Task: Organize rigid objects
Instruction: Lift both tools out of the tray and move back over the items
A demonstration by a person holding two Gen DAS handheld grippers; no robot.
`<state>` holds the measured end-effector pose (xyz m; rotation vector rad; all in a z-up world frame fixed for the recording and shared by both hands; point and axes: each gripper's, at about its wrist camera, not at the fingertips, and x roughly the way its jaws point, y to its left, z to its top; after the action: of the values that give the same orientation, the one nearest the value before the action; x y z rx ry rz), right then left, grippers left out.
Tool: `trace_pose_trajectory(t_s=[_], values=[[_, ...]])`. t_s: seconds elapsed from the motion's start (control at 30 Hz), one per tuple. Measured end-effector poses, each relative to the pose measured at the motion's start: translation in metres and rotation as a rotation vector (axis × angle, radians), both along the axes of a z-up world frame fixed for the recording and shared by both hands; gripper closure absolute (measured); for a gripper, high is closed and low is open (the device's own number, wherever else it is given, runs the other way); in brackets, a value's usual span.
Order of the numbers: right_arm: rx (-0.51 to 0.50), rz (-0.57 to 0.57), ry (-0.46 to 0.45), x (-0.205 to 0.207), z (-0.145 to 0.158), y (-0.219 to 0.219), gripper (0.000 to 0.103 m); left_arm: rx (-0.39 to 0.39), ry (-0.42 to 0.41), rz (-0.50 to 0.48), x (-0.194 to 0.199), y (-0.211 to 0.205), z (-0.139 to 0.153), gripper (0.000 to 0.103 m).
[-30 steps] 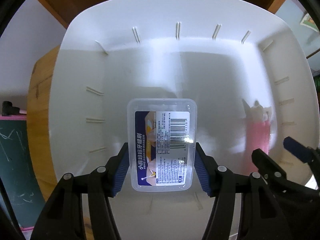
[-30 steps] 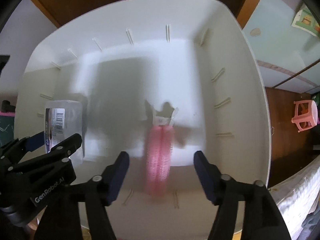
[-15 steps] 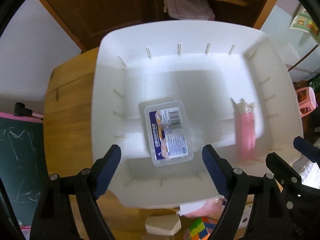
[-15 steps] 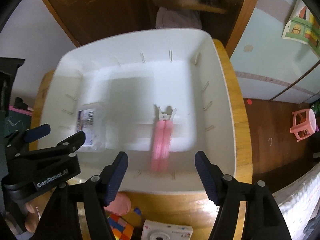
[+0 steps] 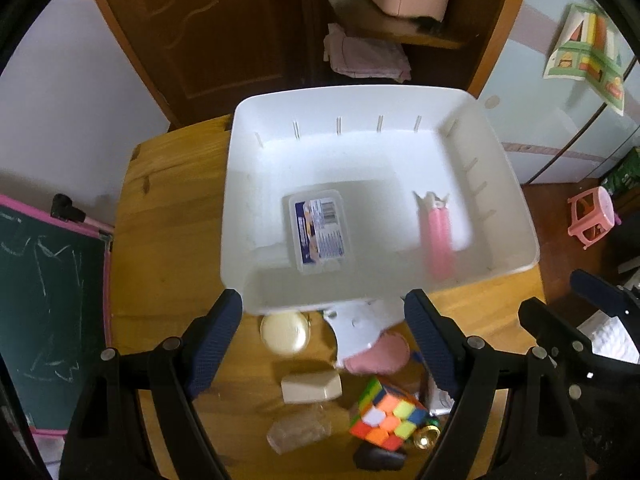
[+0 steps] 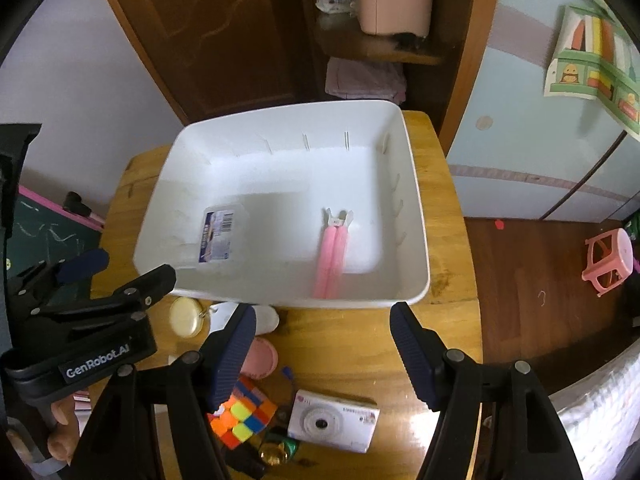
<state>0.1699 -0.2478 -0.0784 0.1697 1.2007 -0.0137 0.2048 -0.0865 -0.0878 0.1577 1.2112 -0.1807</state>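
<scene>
Now high above the white bin (image 5: 516,216), both grippers lifted out of it since a second ago. Left gripper (image 5: 323,346): jaws wide apart and bare, no longer flanking the clear labelled box (image 5: 318,232), which lies released on the bin floor toward 9 o'clock. Right gripper (image 6: 322,354): jaws apart too, gap unchanged, nothing between them. Pink brush-like piece (image 6: 332,258) flat on the bin floor at 3 o'clock from the box, well apart from it. Newly in view at 6 o'clock of the bin, on the wooden table (image 6: 452,320): colour cube (image 6: 242,414), white camera (image 6: 334,424), round cream disc (image 5: 285,333).
</scene>
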Motion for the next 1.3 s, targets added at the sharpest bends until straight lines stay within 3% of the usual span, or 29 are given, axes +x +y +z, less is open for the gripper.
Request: trace_pose_trajectory(t_s=[0.27,0.47,0.63,0.83,1.0,1.3], values=[[0.092,0.019,-0.115,-0.043,0.012,-0.005,0.033,-0.042,-0.060,0.018,-0.051,0.017,0.024,0.017],[0.034,0.114,-0.217,-0.082,0.015,0.008,0.033,-0.025,-0.078,0.058,-0.090,0.038,0.022,0.017],[0.029,0.201,-0.194,-0.106,-0.005,0.022,0.033,-0.010,-0.059,0.111,-0.120,0.063,0.006,0.018],[0.020,0.240,-0.139,-0.130,-0.033,0.034,0.033,0.068,-0.011,0.129,-0.142,0.082,-0.024,0.018],[0.022,0.239,-0.085,-0.146,-0.053,0.039,0.033,0.141,0.031,0.078,-0.155,0.082,-0.052,0.018],[0.067,0.161,0.029,-0.151,-0.087,0.050,0.033,0.138,0.121,-0.081,-0.140,0.071,-0.092,0.018]])
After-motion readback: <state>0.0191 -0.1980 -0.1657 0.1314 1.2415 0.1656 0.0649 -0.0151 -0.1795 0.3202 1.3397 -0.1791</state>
